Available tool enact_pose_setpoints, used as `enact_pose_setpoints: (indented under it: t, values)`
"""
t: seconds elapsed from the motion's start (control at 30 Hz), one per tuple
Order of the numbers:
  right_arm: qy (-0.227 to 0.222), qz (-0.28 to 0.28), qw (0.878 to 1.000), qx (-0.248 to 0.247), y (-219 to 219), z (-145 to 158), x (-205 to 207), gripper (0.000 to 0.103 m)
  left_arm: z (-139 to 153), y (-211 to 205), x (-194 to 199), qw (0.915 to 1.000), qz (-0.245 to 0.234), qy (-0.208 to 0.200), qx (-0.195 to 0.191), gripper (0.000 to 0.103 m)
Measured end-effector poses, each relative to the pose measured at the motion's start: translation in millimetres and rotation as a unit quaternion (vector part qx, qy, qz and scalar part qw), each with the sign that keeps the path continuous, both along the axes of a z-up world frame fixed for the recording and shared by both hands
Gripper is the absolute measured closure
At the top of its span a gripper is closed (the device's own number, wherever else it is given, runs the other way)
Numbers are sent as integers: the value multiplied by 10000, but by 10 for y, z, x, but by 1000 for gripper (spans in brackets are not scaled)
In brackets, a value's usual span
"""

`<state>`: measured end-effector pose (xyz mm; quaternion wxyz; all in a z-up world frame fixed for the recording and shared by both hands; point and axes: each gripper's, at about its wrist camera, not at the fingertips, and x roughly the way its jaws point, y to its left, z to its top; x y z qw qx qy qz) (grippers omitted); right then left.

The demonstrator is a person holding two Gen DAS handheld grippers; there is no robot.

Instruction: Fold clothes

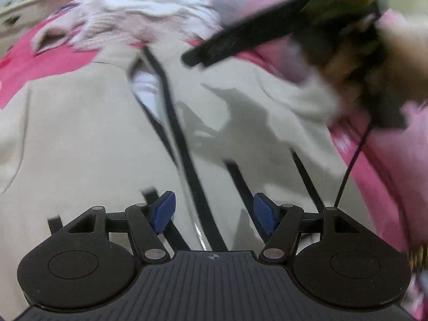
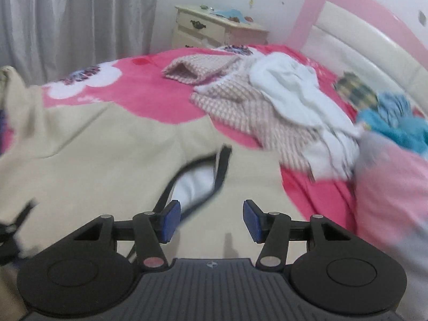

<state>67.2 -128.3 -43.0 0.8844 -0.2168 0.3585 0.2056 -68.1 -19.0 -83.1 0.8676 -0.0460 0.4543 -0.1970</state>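
Both tools (image 1: 214, 212) (image 2: 212, 220) gape wide, empty, above the beige jacket (image 2: 93, 144).

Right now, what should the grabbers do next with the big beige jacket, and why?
Probably lower the left gripper onto the beige jacket and pinch an edge. Both grippers are open and empty, the right gripper too, and the jacket lies spread on the pink bedspread, not yet folded.

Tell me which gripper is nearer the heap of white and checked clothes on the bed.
Right, as far as the blur allows. The right gripper reaches over the beige garment's far end, just short of the heap. The left gripper hangs back over the garment's middle.
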Motion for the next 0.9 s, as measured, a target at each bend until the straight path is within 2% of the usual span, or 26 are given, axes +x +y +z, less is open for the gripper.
enact_pose_setpoints:
  t: [0.1,0.2,0.3,0.33,0.47,0.53,0.6,0.67,0.9]
  values:
    - [-30,-65,10000,58,147,-236,312,52,21,229,226,9980,606,-129,-85,41]
    - [128,-482,9987,65,175,-460,616,57,49,444,510,9922,1213,-253,-127,45]
    - [280,-784,9965,28,94,-655,782,66,58,561,745,9854,1670,-307,-115,47]
    - [318,-815,9961,111,38,-694,805,75,45,567,797,9841,1740,-333,-109,47]
    - [326,-939,9914,850,-266,-646,773,83,-107,522,964,9830,1809,-291,-100,49]
    - [319,-1012,9817,1584,-488,-488,712,84,-196,509,1010,9826,1844,-176,-152,50]
    - [215,-787,9687,2346,-656,-283,615,84,-279,512,1058,9816,1897,-59,-215,52]
    - [192,-530,9581,2810,-720,-148,563,83,-343,531,1090,9803,1952,47,-298,52]
    - [539,-296,9601,2728,-423,-507,810,83,-420,465,1078,9826,1852,15,-152,51]
